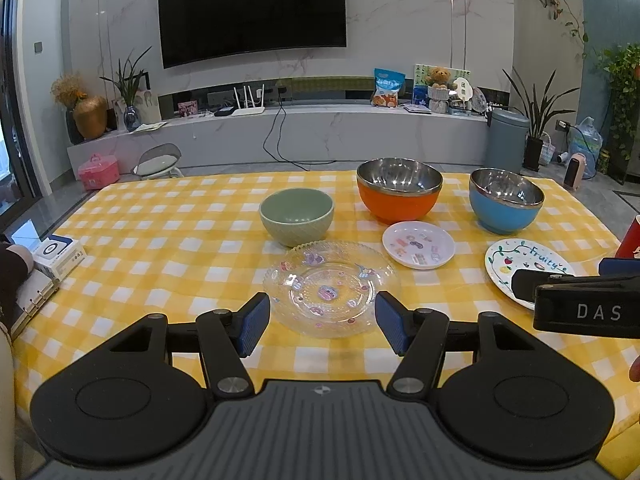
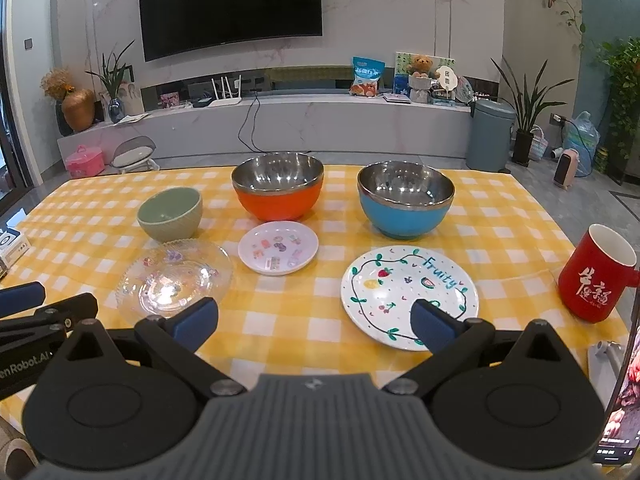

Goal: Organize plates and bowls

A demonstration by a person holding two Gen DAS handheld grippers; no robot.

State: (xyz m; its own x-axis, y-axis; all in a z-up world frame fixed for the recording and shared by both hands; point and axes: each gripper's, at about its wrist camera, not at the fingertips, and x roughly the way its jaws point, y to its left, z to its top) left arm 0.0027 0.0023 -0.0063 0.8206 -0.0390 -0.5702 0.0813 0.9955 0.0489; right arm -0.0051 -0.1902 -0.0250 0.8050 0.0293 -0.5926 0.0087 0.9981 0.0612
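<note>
On the yellow checked tablecloth (image 1: 160, 248) stand a green bowl (image 1: 296, 215), an orange steel-lined bowl (image 1: 399, 192) and a blue steel-lined bowl (image 1: 505, 200). In front lie a clear glass plate (image 1: 332, 288), a small white sticker plate (image 1: 418, 244) and a white "Fruity" plate (image 2: 408, 296). My left gripper (image 1: 322, 322) is open, hovering just before the glass plate's near rim. My right gripper (image 2: 316, 322) is open; its right finger overlaps the near edge of the Fruity plate. Neither holds anything.
A red mug (image 2: 596, 276) stands at the right table edge, with a phone on a stand (image 2: 620, 400) near it. A white box (image 1: 60, 256) and a ring binder (image 1: 28, 304) lie at the left edge. Beyond the table are a TV wall and a low shelf.
</note>
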